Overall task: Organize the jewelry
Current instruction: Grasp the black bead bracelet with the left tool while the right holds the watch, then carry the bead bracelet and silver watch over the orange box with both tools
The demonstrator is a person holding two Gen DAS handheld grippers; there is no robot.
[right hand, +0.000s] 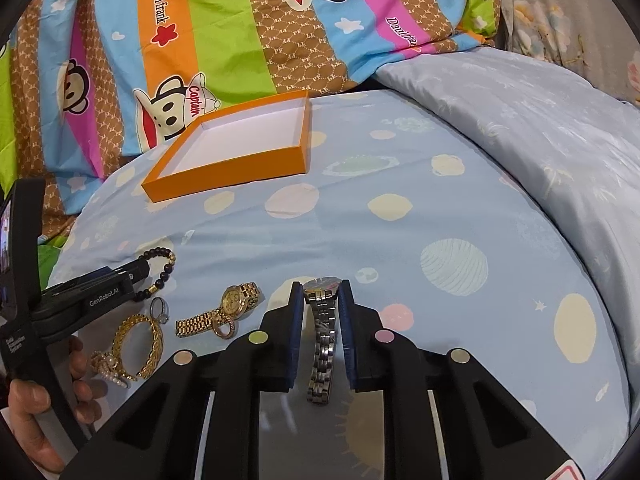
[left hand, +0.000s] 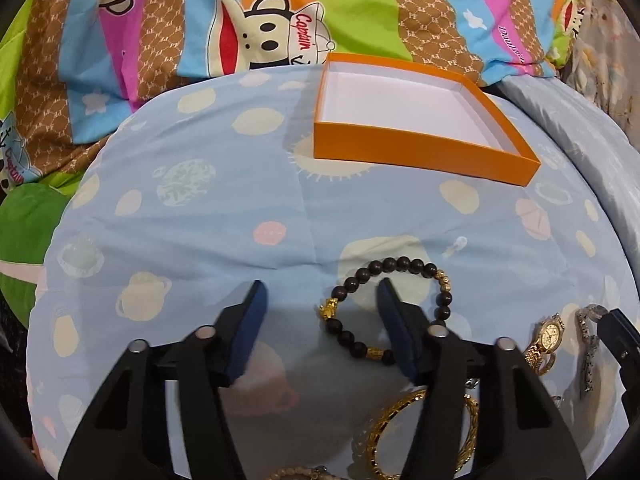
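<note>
An empty orange box [left hand: 416, 152] with a white inside lies on the blue bedsheet, also in the right wrist view [right hand: 228, 168]. My left gripper [left hand: 320, 292] is open; its right finger sits inside the loop of a dark bead bracelet [left hand: 348, 332], seen too in the right wrist view [right hand: 166, 268]. My right gripper [right hand: 320, 292] is open, straddling a silver watch [right hand: 322, 344] that lies on the sheet between the fingers. A gold watch [right hand: 224, 312], a gold bangle [right hand: 140, 340], a ring [right hand: 160, 310] and a pearl piece [right hand: 108, 368] lie to its left.
A striped cartoon quilt [right hand: 200, 40] is bunched behind the box. A pale blue cover [right hand: 540, 128] rises at the right. The gold watch [left hand: 548, 340] and gold bangle [left hand: 400, 432] lie near my left gripper.
</note>
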